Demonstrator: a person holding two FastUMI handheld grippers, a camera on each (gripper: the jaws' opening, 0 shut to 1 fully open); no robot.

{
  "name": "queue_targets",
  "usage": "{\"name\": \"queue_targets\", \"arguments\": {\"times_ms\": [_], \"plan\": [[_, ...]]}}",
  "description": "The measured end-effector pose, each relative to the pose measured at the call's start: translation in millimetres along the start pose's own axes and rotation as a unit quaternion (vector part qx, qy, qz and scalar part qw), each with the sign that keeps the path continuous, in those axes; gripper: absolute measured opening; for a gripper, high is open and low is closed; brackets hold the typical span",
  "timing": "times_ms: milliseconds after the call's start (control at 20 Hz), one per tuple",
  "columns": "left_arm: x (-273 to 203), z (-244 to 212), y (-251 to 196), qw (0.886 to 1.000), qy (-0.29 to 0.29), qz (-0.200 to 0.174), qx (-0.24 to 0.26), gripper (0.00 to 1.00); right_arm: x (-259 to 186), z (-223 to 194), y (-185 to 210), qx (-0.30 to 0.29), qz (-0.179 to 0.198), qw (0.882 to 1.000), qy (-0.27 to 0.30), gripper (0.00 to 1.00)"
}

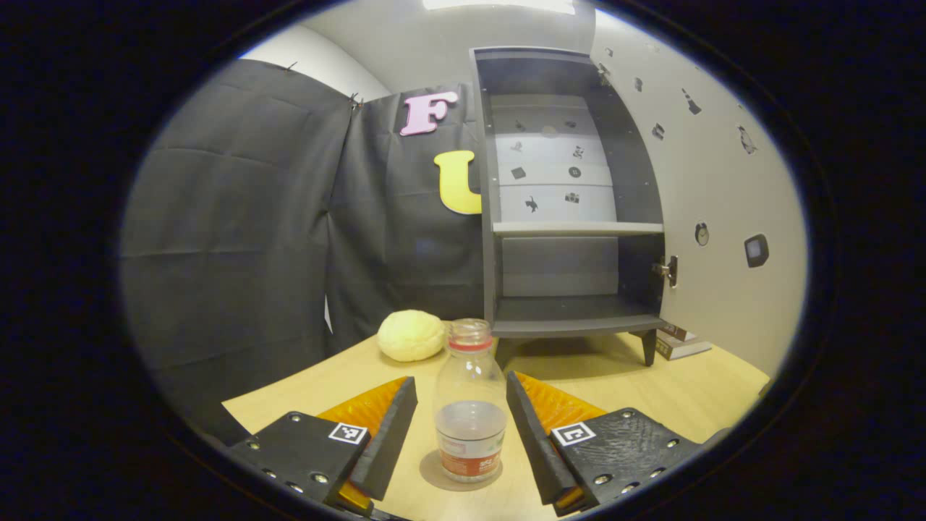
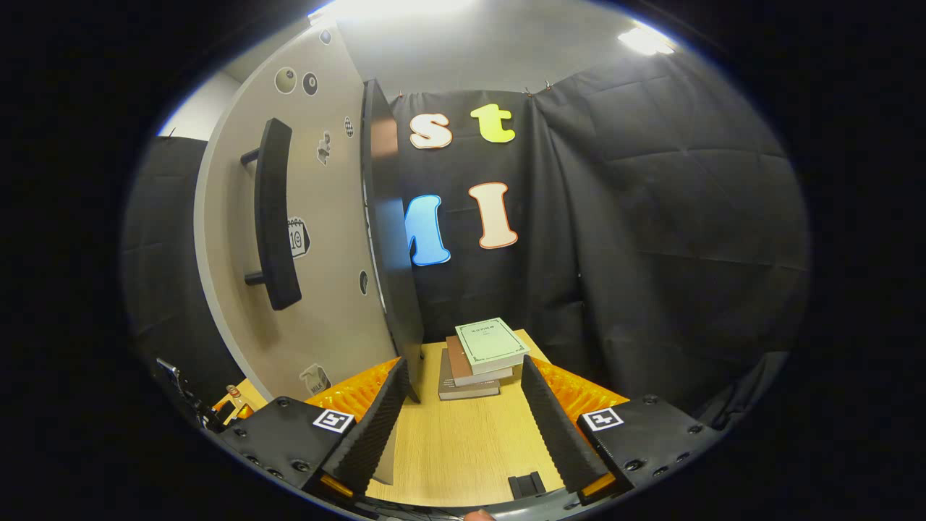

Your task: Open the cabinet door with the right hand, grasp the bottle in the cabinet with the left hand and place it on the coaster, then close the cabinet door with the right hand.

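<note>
On the coaster (image 1: pixel 454 479) the bottle (image 1: pixel 470 401) stands between the spread left gripper (image 1: pixel 461 427), its label unreadable.

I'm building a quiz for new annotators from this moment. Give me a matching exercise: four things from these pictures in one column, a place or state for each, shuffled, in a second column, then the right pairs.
Things:
1. bottle
2. cabinet door
3. stack of books
4. yellow ball

Places or states:
A. swung open, handle facing the right gripper view
B. standing upright on the coaster, between the open fingers of the left hand-held gripper
C. on the table left of the cabinet
D. piled on the table ahead of the right hand-held gripper

Pairs: 1-B, 2-A, 3-D, 4-C
</note>
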State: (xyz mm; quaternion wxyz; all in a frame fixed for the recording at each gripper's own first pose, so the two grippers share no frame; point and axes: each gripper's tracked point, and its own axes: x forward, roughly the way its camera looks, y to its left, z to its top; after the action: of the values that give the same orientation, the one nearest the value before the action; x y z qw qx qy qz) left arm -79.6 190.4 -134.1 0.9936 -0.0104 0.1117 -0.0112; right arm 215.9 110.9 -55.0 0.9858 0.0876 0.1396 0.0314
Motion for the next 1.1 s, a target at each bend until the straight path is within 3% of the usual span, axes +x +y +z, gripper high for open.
{"name": "queue_targets", "arguments": {"times_ms": [100,250,300,650,1100], "plan": [[1.3,3.4,-1.5,1.000,-0.003,-0.005,-0.001,0.77,-2.1,4.9,-0.2,0.010,0.006,1.000,-0.003,0.99],[-0.2,10.4,0.3,1.000,-0.008,-0.001,-0.002,0.75,-6.1,13.6,-2.5,0.017,0.012,1.000,-0.006,0.94],[-1.0,14.5,1.2,1.000,-0.011,0.003,-0.004,0.75,-7.5,16.6,-2.8,0.016,0.014,1.000,-0.009,0.98],[0.1,37.4,11.7,0.999,-0.026,0.021,-0.002,0.77,-6.4,47.1,-1.1,0.010,0.026,1.000,-0.005,0.98],[-0.4,69.6,32.8,0.998,-0.057,0.031,0.022,0.75,-7.7,76.3,42.8,-0.005,0.028,0.999,-0.015,0.98]]}}
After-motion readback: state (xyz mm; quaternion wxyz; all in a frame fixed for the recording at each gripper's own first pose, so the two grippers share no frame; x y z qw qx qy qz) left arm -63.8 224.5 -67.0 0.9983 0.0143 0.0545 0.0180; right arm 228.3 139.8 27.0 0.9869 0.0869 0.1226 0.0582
